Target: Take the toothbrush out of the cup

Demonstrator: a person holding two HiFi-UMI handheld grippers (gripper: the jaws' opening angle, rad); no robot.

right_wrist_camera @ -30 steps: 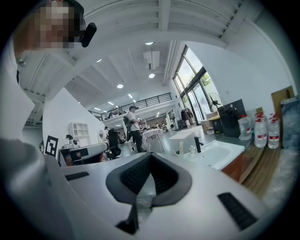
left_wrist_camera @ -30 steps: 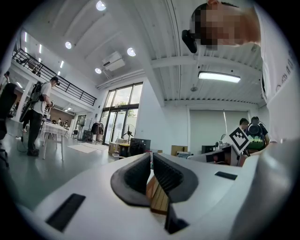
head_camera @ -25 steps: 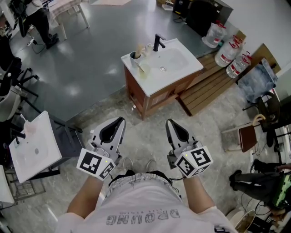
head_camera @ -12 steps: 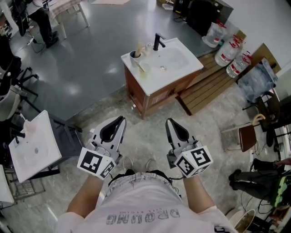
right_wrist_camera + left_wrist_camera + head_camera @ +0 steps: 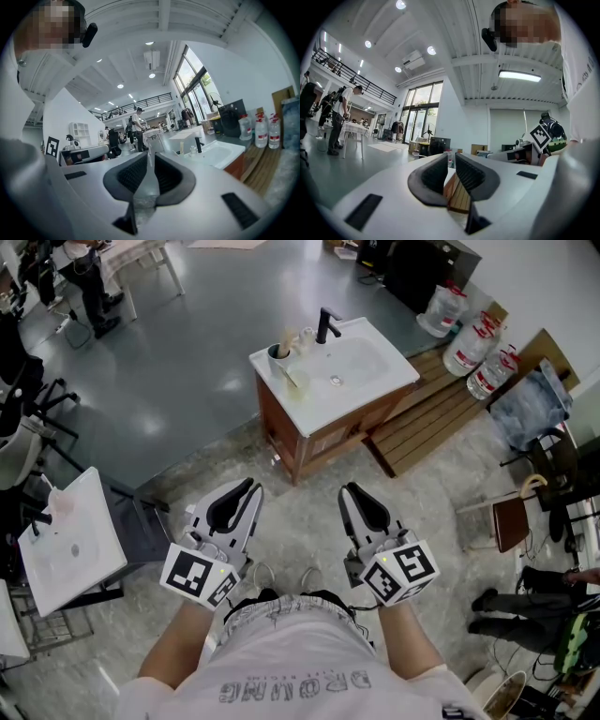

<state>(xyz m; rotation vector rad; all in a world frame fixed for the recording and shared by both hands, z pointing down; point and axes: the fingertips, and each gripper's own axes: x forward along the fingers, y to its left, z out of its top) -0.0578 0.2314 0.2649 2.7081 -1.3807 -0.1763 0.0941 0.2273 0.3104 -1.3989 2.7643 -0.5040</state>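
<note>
White grey-lettered T-shirt [image 5: 291, 667]; white left gripper [image 5: 250, 487] and right gripper [image 5: 346, 489], black-padded, bear black-and-white marker cubes [image 5: 199, 576].

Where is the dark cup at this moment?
In the head view the dark cup stands on the far left corner of the white sink counter, just left of the black faucet.

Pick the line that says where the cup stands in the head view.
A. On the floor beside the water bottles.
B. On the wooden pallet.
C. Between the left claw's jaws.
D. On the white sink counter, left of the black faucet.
D: the cup stands at a back corner of the white counter, left of the faucet.
</note>
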